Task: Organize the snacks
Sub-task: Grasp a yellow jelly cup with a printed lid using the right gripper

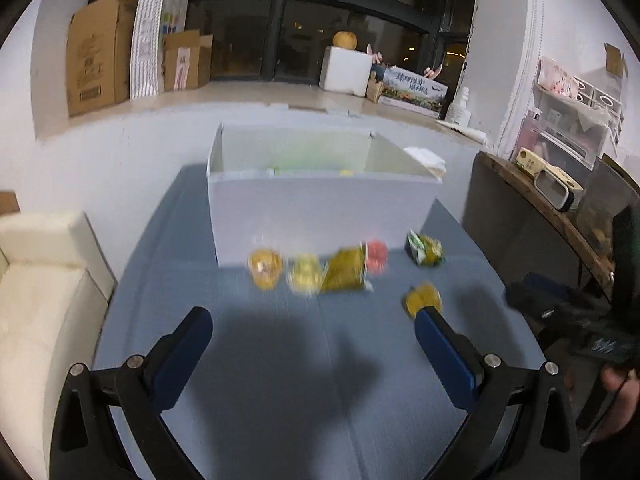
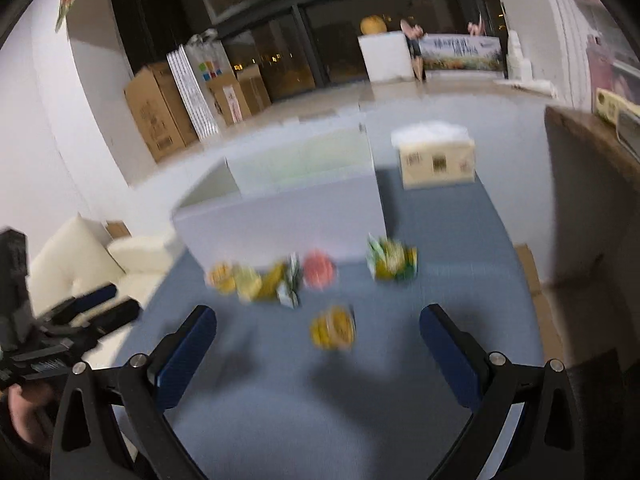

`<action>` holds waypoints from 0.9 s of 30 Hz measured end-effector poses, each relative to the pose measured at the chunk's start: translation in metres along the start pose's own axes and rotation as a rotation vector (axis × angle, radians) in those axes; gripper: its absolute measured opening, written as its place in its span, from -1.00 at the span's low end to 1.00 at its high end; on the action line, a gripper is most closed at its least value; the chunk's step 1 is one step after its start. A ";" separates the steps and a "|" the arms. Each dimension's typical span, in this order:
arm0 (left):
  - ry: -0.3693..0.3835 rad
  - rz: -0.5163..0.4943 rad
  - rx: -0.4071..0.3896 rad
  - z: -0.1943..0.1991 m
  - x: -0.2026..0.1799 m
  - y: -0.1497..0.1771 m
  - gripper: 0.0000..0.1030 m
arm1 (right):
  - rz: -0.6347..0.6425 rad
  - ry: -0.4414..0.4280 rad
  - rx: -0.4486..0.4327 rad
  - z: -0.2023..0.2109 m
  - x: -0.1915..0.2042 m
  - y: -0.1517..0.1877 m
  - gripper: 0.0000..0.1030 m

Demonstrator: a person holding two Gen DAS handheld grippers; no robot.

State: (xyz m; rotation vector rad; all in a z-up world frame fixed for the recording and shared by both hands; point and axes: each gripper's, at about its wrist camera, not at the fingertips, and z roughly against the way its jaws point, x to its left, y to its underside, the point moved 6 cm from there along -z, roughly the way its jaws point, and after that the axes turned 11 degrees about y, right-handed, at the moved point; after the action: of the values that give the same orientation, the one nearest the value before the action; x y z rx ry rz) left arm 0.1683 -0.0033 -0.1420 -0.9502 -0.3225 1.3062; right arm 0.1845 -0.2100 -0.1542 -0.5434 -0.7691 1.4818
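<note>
Several snacks lie on a blue table (image 1: 280, 360) in front of a white open box (image 1: 320, 208): an orange cup (image 1: 265, 267), a yellow cup (image 1: 306, 274), a green-yellow packet (image 1: 346, 270), a pink cup (image 1: 377, 256), a green packet (image 1: 425, 249) and a lone yellow cup (image 1: 423, 299). My left gripper (image 1: 314, 328) is open and empty, short of the row. My right gripper (image 2: 318, 328) is open and empty, its fingers either side of the lone yellow cup (image 2: 333, 328). The box (image 2: 288, 208), pink cup (image 2: 319, 269) and green packet (image 2: 393, 260) also show there. Both views are blurred.
A cream sofa (image 1: 36, 280) stands left of the table. A dark wooden shelf (image 1: 540, 208) stands on the right. A small cardboard box (image 2: 438, 160) sits right of the white box. The right gripper (image 1: 572, 316) shows at the left view's right edge.
</note>
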 end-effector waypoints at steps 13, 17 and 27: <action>-0.031 0.022 0.030 0.017 0.008 0.032 1.00 | 0.104 0.070 0.116 -0.069 0.024 0.019 1.00; -0.035 0.023 0.034 0.018 0.011 0.035 1.00 | 0.094 0.082 0.162 -0.098 0.021 0.015 0.91; -0.050 0.048 0.062 0.006 0.025 0.041 1.00 | 0.121 0.086 0.194 -0.115 0.020 0.018 -0.18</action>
State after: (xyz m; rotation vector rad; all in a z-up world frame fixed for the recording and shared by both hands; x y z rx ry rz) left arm 0.1438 0.0208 -0.1760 -0.8788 -0.2974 1.3773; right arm 0.2554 -0.1739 -0.2410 -0.5088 -0.5261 1.6138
